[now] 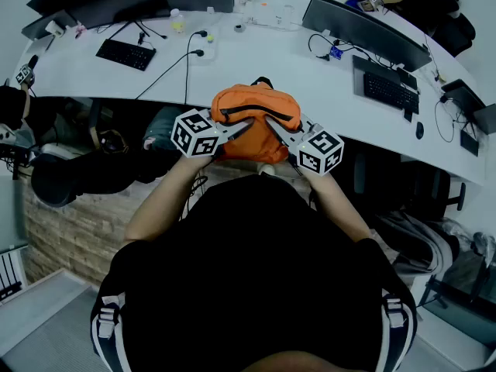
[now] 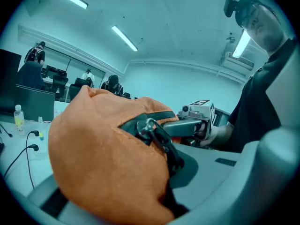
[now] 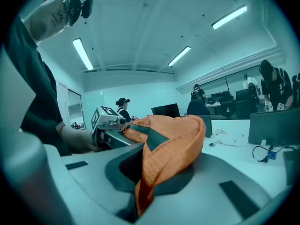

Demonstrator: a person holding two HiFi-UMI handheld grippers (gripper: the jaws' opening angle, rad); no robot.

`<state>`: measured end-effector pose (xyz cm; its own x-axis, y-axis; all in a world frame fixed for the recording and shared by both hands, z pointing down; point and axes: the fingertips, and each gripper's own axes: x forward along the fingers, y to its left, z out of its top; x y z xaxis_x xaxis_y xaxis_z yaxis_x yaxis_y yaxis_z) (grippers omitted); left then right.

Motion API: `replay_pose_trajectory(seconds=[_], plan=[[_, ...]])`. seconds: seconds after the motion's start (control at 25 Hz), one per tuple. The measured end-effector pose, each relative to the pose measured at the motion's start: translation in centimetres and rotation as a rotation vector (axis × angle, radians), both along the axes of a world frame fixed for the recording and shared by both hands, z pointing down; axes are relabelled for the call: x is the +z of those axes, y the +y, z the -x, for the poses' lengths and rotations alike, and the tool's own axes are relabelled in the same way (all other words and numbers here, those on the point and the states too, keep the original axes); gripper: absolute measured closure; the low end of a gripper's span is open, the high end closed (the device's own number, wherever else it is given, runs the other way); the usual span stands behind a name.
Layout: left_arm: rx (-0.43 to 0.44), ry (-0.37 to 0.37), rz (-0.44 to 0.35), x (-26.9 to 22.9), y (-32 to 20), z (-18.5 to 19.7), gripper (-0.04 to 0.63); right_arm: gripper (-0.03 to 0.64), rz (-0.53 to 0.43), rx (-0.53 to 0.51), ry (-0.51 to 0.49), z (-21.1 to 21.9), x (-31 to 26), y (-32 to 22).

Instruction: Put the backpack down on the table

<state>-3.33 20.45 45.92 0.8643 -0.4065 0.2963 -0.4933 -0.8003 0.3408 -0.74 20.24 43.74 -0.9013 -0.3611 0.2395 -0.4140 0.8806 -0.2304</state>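
An orange backpack (image 1: 256,122) with a black zip hangs between both grippers at the near edge of the curved white table (image 1: 256,49). I cannot tell whether its bottom rests on the table. My left gripper (image 1: 242,128) is shut on the bag's left side, and my right gripper (image 1: 271,122) is shut on its right side. In the left gripper view the backpack (image 2: 98,158) bulges over the jaws of the left gripper (image 2: 168,191), its metal zip pull (image 2: 150,127) on top. In the right gripper view a fold of the backpack (image 3: 173,139) is pinched in the right gripper (image 3: 140,196).
Monitors (image 1: 364,29), keyboards (image 1: 125,53), black cables (image 1: 186,60) and small bottles (image 1: 178,23) lie on the table behind the bag. Dark office chairs (image 1: 70,173) stand under the near edge on the left. Other people stand at the far desks (image 3: 274,86).
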Motion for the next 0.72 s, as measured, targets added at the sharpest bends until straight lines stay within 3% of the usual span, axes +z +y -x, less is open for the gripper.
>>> replay_pose_trajectory(seconds=[0.28,0.72], plan=[[-0.025,0.045,0.044,-0.8,0.4,0.2,0.534,0.584,-0.027,0.06,0.025,0.2,-0.6,0.1],[-0.012,0.019,0.027,-1.3,0.4,1.1,0.537,0.584,-0.005,0.108,-0.002,0.9,-0.8,0.1]])
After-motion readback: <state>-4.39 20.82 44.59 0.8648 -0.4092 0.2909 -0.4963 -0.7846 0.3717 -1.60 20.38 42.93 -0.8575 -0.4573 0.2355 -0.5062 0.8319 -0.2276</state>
